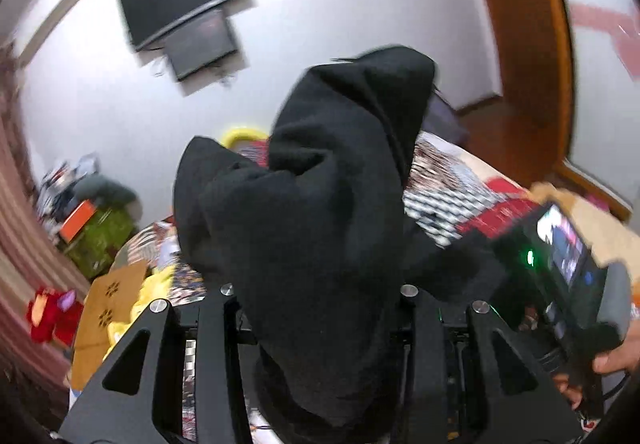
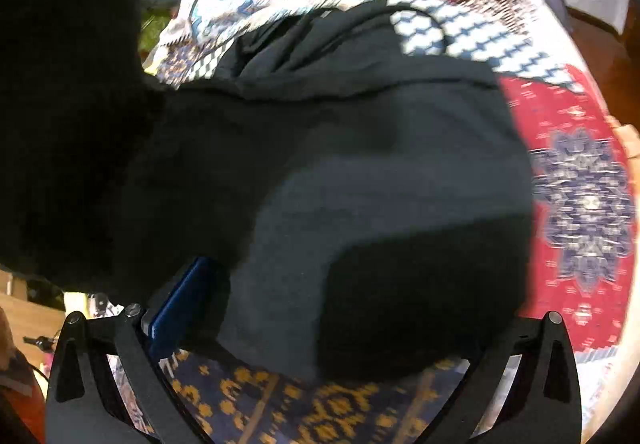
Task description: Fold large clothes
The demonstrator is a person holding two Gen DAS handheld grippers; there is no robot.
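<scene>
My left gripper (image 1: 320, 324) is clamped on the black garment (image 1: 320, 203), bunched, long axis running up-frame. Right gripper (image 2: 312, 328): jaws wide, fabric between, grip unclear.

Black garment (image 1: 320, 203) — thick, fleece-like fabric, bunched into deep folds. One portion is lifted and stands up in a peaked, draped mass; the remainder (image 2: 360, 147) lies spread across a patterned patchwork bedspread — a seam line runs across its upper part.
</scene>
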